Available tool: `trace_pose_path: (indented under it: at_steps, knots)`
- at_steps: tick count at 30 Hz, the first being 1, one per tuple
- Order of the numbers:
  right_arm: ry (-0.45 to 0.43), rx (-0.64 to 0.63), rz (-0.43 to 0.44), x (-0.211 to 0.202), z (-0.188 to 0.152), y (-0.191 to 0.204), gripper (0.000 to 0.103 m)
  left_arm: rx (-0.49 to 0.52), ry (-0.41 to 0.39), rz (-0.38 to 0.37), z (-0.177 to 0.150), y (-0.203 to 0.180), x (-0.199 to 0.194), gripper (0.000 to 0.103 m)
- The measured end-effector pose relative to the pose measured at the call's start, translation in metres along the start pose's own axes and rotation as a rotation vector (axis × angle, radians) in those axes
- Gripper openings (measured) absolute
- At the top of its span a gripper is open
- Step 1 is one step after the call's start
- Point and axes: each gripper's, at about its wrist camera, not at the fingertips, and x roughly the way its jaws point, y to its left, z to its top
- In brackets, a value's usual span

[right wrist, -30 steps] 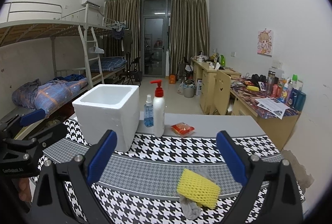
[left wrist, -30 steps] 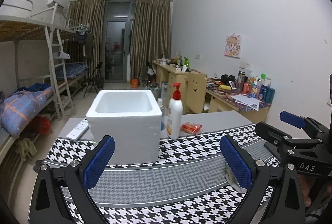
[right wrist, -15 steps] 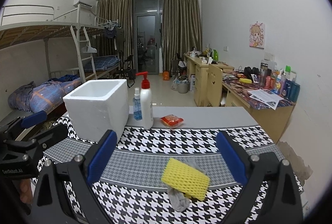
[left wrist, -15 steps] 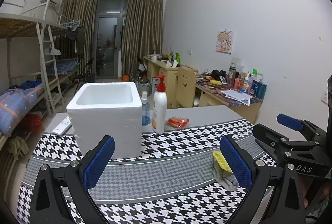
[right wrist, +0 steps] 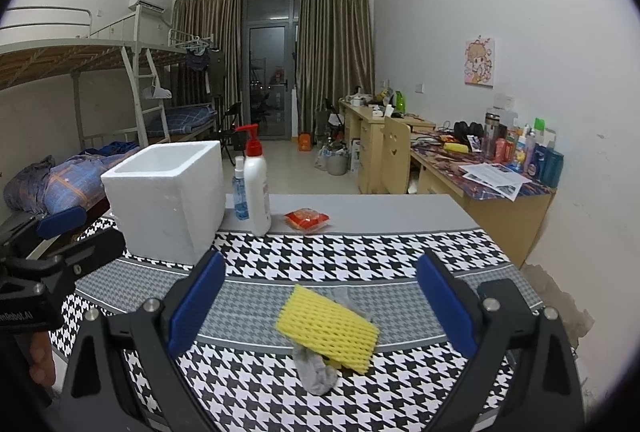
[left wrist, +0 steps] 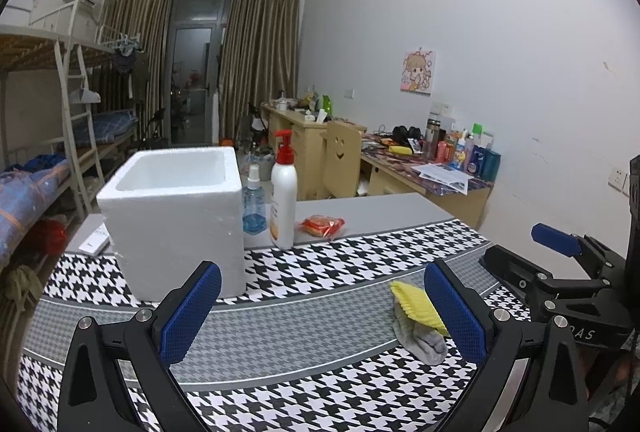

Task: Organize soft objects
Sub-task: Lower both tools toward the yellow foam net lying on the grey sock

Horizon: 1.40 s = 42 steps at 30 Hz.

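A yellow foam net sleeve (right wrist: 328, 326) lies on top of a grey sock (right wrist: 316, 372) on the houndstooth tablecloth, between my right gripper's wide-open jaws. My right gripper (right wrist: 318, 296) is open and empty, just above and in front of the pair. The sleeve (left wrist: 416, 308) and sock (left wrist: 420, 342) also show in the left wrist view, partly behind the right finger. My left gripper (left wrist: 320, 308) is open and empty over the cloth. A white foam box (left wrist: 176, 207) stands open-topped at the left; it also shows in the right wrist view (right wrist: 168, 199).
A white pump bottle (right wrist: 256, 183), a small blue spray bottle (right wrist: 240, 191) and a red snack packet (right wrist: 306, 220) stand behind on the grey table (right wrist: 380, 211). A white remote (left wrist: 94, 242) lies left of the box. Cluttered desks line the right wall.
Both grippers have swung and moved so the box sits further left and the sleeve and sock are nearer the middle. The pile came into the left view. Nothing was grasped.
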Motion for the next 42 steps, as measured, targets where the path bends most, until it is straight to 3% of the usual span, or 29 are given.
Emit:
trace_pose_path:
  at_steps: [12,42]
  knots:
    - [0.067,0.040,-0.001,0.017,-0.018,-0.016,0.098,0.006,0.033,-0.011,-0.011,0.000,0.014,0.102]
    - [0.257,-0.071,0.016,0.081,-0.059,0.002,0.096,-0.017,0.166,-0.067,-0.039,0.001,0.051,0.102]
